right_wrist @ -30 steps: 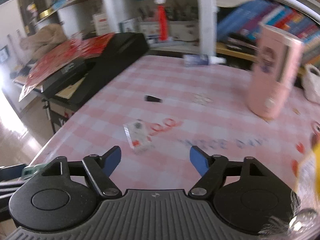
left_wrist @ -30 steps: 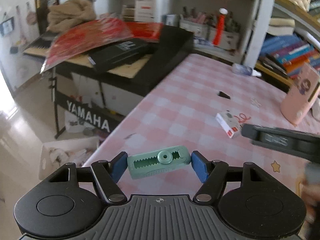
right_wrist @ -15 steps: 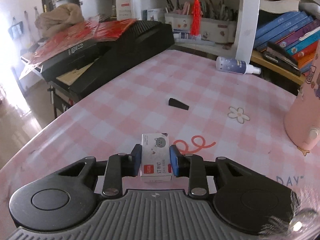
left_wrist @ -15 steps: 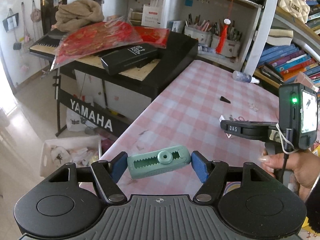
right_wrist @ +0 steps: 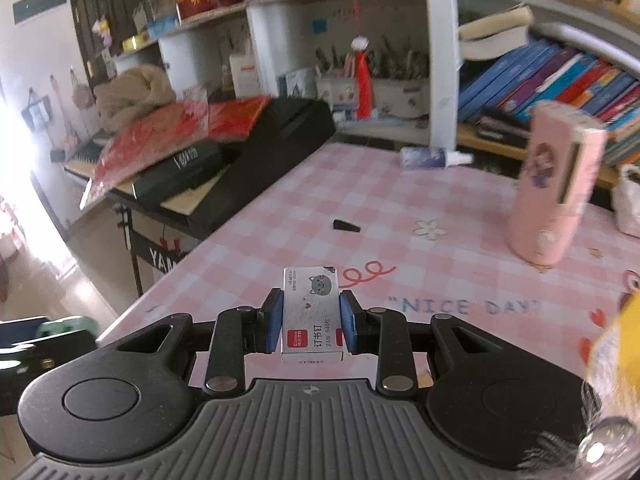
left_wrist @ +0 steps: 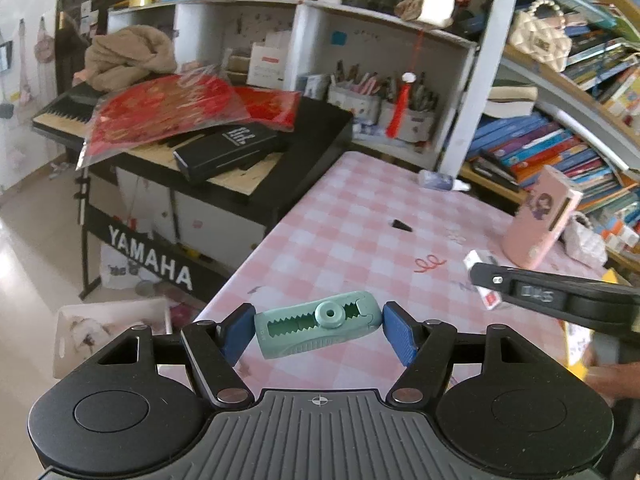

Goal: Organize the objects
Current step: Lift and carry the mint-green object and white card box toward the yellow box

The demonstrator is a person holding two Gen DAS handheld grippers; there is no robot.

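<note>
Held, left: my left gripper [left_wrist: 318, 330] is clamped end to end on a green toothed stationery piece [left_wrist: 318, 330], raised above the near edge of the pink checked table [left_wrist: 340, 216]. Held, right: my right gripper [right_wrist: 311, 322] is pinched tight on a small white staple box [right_wrist: 311, 312], lifted off the cloth. Beyond both claws: a black wedge [right_wrist: 346, 225] lies ahead, a pink case [right_wrist: 554, 184] stands far right.

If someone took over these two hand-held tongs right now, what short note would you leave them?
Left tongs: holding a green toothed plastic clip by its ends, off the table.
Right tongs: shut on a small box of staples, lifted above the pink checked tablecloth.
On the table: a small black wedge, a spray bottle, a pink canister.
Done: both items picked up.
Left: setting them down; where is not shown.
</note>
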